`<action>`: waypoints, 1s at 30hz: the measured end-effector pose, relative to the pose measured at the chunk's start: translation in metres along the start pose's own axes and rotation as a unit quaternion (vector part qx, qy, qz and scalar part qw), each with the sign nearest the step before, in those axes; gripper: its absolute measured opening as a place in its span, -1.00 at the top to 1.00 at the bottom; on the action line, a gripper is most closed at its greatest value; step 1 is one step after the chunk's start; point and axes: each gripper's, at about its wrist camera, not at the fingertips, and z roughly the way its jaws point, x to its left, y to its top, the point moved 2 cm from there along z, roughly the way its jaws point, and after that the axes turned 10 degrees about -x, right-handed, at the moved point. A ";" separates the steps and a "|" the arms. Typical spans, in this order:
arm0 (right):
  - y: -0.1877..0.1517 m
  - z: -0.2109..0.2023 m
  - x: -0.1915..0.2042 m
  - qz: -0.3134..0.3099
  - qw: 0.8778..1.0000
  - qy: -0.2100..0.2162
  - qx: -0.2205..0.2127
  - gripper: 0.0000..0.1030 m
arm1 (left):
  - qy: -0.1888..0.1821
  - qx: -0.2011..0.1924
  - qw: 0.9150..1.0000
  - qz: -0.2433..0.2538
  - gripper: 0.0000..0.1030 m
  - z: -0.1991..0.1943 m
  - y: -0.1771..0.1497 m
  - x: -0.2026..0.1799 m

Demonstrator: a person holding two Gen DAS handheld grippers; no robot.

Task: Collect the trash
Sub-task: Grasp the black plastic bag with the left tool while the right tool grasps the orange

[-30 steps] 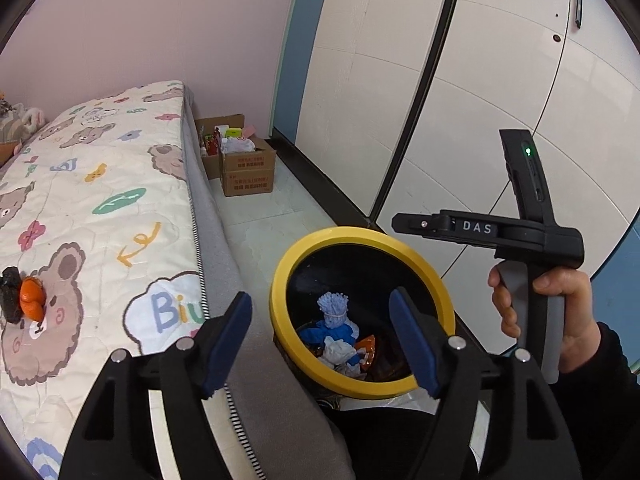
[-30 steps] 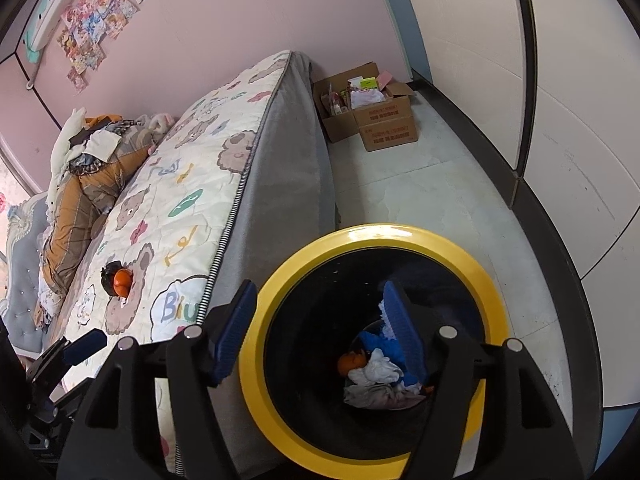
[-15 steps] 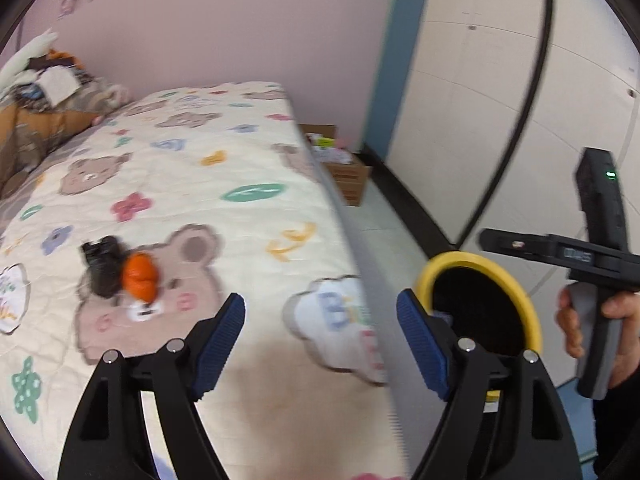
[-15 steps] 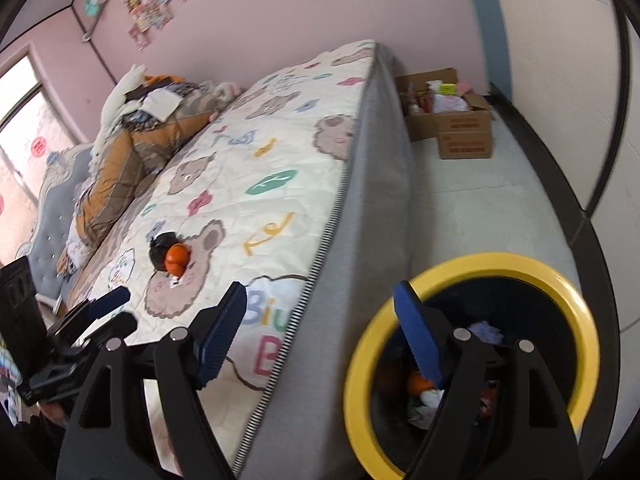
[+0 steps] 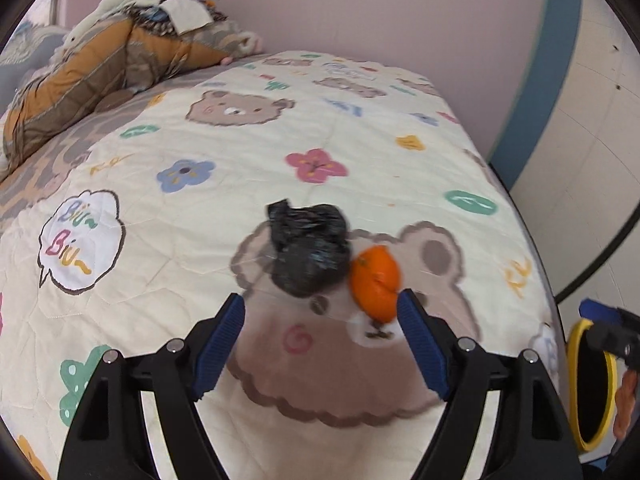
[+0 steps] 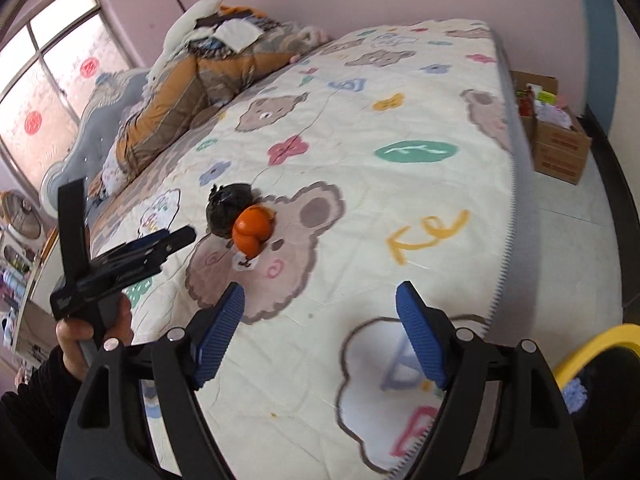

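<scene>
A crumpled black plastic bag (image 5: 309, 249) and an orange peel (image 5: 376, 282) lie touching on the bear-print bedspread (image 5: 200, 208). My left gripper (image 5: 320, 334) is open and empty just short of them, its right finger close to the peel. In the right wrist view the bag (image 6: 227, 207) and peel (image 6: 252, 230) lie farther off, with the left gripper (image 6: 168, 240) reaching toward them from the left. My right gripper (image 6: 320, 334) is open and empty above the bed's near corner. The yellow-rimmed black trash bin (image 6: 592, 350) stands beside the bed at lower right, and also shows in the left wrist view (image 5: 600, 400).
A folded orange and brown quilt (image 6: 192, 76) with a white plush toy lies at the head of the bed. An open cardboard box (image 6: 556, 140) of items stands on the floor by the far wall. White cabinet doors (image 5: 592, 120) run along the right side.
Both grippers have swung away from the bin to the bed. The left gripper has closed in on the black bag and orange peel. Both stay open.
</scene>
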 end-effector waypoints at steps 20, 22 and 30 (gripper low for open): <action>0.001 0.140 0.077 -0.096 0.993 0.029 0.057 -0.45 | -0.003 0.059 0.995 -0.075 -0.20 0.098 0.018 0.040; 0.002 0.152 0.082 -0.102 0.993 0.030 0.060 -0.45 | -0.004 0.063 0.994 -0.089 -0.07 0.103 0.017 0.047; 0.007 0.195 0.093 -0.105 0.992 0.029 0.071 -0.02 | 0.000 0.046 0.995 -0.091 0.21 0.101 0.016 0.051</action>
